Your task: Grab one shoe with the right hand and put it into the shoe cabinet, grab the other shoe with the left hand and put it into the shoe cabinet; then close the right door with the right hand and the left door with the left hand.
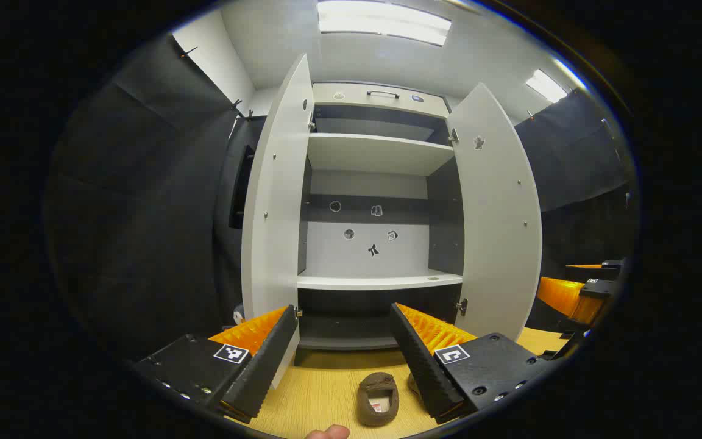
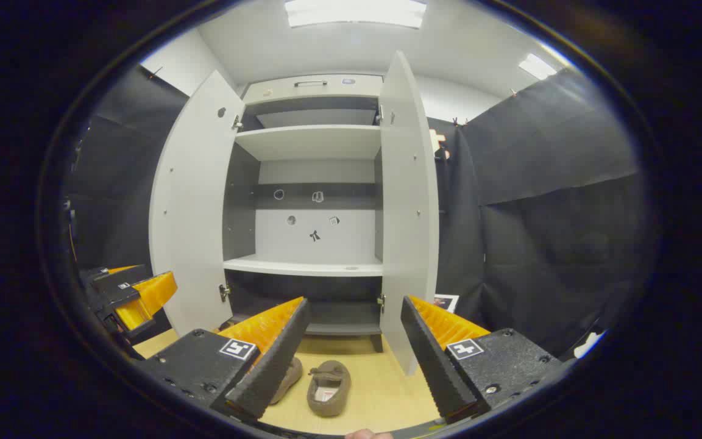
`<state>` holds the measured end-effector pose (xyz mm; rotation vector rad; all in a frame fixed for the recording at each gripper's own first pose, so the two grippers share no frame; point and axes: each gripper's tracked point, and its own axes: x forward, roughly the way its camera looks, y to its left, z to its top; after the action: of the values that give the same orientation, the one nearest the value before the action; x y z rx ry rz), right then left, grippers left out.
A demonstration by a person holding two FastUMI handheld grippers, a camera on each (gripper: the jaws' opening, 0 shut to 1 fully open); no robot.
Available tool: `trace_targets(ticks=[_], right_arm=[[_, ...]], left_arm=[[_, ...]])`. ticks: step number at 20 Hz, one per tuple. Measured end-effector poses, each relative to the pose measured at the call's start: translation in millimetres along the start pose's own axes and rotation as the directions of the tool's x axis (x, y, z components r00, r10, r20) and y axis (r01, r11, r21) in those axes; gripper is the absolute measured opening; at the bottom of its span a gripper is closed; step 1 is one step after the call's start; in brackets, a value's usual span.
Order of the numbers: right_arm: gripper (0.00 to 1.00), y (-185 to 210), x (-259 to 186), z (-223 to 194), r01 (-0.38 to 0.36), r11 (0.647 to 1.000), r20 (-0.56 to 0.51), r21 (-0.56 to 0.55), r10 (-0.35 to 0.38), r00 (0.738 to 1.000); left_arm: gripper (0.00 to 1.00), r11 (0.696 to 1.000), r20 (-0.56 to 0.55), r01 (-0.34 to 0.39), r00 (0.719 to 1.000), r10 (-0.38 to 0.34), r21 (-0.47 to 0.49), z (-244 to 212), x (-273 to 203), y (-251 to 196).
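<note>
On the wooden desk [image 2: 381, 390], before the shoe cabinet [image 2: 317, 183]: two brown shoes, both outside the cabinet. Right gripper view: one shoe [image 2: 329, 387] lying between the fingers of the right tongs [image 2: 354, 356], its opening facing up; second shoe [image 2: 287, 378] just beside it to the left, partly hidden behind the left finger. Right tongs spread wide, holding nothing, raised above the desk and clear of both shoes.

Left gripper view: left tongs [image 1: 343, 356] likewise spread wide and empty. One shoe [image 1: 378, 397] low in the gap between the fingers, resting on the desk [image 1: 320, 390]; a sliver of the other shoe at the inner edge of the right-hand finger, mostly hidden. Shoe cabinet [image 1: 378, 201] straight ahead.

Left door [image 1: 275, 201] and right door [image 1: 500, 213] both swung open. Inside: white shelves, bare, with small stickers on the back panel [image 1: 366, 241]. Right gripper view: right door [image 2: 409, 201] edge-on near the centre, left door [image 2: 189, 207] angled outward.

Left tongs visible at the far left edge of the right gripper view [image 2: 128, 299]; right tongs at the far right edge of the left gripper view [image 1: 576, 286]. Fingertip [image 1: 328, 432] at the bottom edge of the left gripper view.
</note>
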<state>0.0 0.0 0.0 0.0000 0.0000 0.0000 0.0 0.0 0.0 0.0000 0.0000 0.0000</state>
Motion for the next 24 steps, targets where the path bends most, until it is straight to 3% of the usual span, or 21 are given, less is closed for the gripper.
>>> trace_targets(ticks=[16, 24], right_arm=[[0.99, 3.6, 1.6, -2.6, -0.028, 1.0, -0.012, -0.012, 0.027, 1.0], [0.99, 28.4, 35.3, -23.4, -0.102, 0.994, -0.071, -0.029, 0.1, 0.992]], left_arm=[[0.95, 1.0, -0.002, -0.016, 1.0, 0.016, -0.006, 2.0, -1.1, 1.2], [0.95, 1.0, -0.001, -0.024, 1.0, 0.024, -0.013, 2.9, -2.1, 4.2]])
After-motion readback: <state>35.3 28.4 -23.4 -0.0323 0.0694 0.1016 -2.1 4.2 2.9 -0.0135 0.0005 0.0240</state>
